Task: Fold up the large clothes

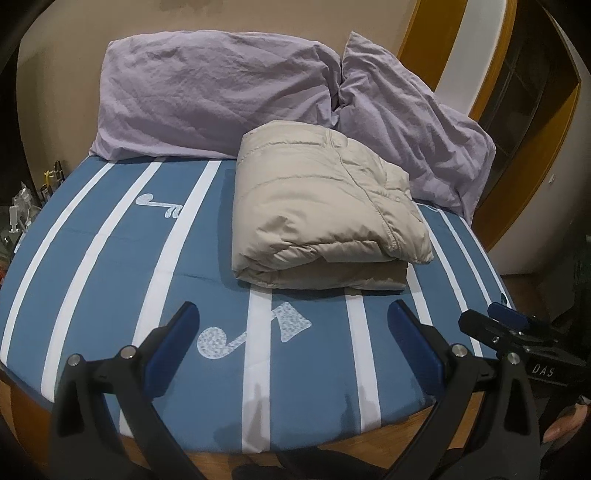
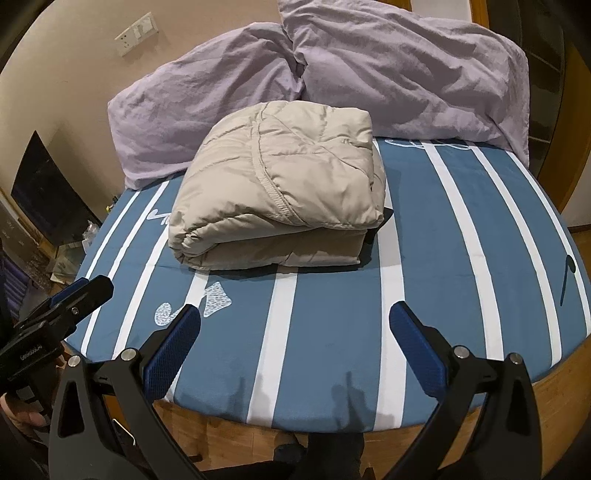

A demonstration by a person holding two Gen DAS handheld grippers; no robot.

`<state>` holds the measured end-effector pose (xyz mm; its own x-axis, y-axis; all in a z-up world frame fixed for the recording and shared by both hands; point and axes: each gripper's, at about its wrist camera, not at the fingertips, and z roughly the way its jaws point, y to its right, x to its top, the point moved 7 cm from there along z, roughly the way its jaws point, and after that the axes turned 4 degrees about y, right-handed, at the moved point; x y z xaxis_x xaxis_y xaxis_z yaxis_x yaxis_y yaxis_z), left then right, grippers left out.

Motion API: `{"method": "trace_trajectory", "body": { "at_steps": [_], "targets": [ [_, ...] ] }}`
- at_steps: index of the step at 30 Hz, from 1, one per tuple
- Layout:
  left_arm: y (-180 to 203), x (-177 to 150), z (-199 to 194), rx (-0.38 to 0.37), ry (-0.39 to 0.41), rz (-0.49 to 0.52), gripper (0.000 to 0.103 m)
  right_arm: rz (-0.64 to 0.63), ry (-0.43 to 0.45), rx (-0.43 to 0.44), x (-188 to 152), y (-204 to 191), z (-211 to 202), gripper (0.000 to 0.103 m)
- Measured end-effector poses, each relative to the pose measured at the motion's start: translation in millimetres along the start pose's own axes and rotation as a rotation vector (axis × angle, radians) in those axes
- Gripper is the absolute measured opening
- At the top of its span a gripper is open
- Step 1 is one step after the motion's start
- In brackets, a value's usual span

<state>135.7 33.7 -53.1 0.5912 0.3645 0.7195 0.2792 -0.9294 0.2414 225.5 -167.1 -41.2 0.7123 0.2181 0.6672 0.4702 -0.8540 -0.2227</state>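
Lying folded into a thick rectangular bundle, the beige puffer jacket (image 1: pixel 325 206) is sitting on the bed (image 1: pixel 110 258), toward its far end, with its back edge touching the two lilac pillows (image 1: pixel 207 96) that are leaning against the wall. A stitched seam is curving across the jacket's top layer, and a bit of dark lining is showing at its right edge in the right wrist view. The bed's sheet is blue with white stripes and pale music-note shapes.

The left hand-held gripper (image 1: pixel 295 332) is hovering over the near edge of the bed, its blue-padded fingers (image 1: pixel 173 343) spread wide apart and gripping nothing, well short of the jacket. The right hand-held gripper (image 2: pixel 295 332) is hanging beside it in the same way, fingers (image 2: pixel 413 343) parted wide and empty, also apart from the jacket. Each gripper is appearing at the edge of the other's view, with a bit of the person's hand (image 1: pixel 565 428) showing behind it.

A wall socket plate (image 2: pixel 135 33) is sitting on the wall above the left pillow, and a dark screen (image 2: pixel 48 188) is standing left of the bed.
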Motion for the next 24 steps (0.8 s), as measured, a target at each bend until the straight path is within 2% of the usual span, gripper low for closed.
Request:
{"method": "trace_trajectory", "body": {
  "at_steps": [11, 24],
  "targets": [
    [5.6, -8.0, -0.9, -0.038, -0.01, 0.007, 0.101, 0.027, 0.027, 0.0, -4.2, -1.4, -5.0, 0.102],
    [9.4, -8.5, -1.9, -0.044, -0.005, 0.011, 0.101, 0.039, 0.031, 0.004, -4.0, -0.8, -6.1, 0.102]
  ]
}}
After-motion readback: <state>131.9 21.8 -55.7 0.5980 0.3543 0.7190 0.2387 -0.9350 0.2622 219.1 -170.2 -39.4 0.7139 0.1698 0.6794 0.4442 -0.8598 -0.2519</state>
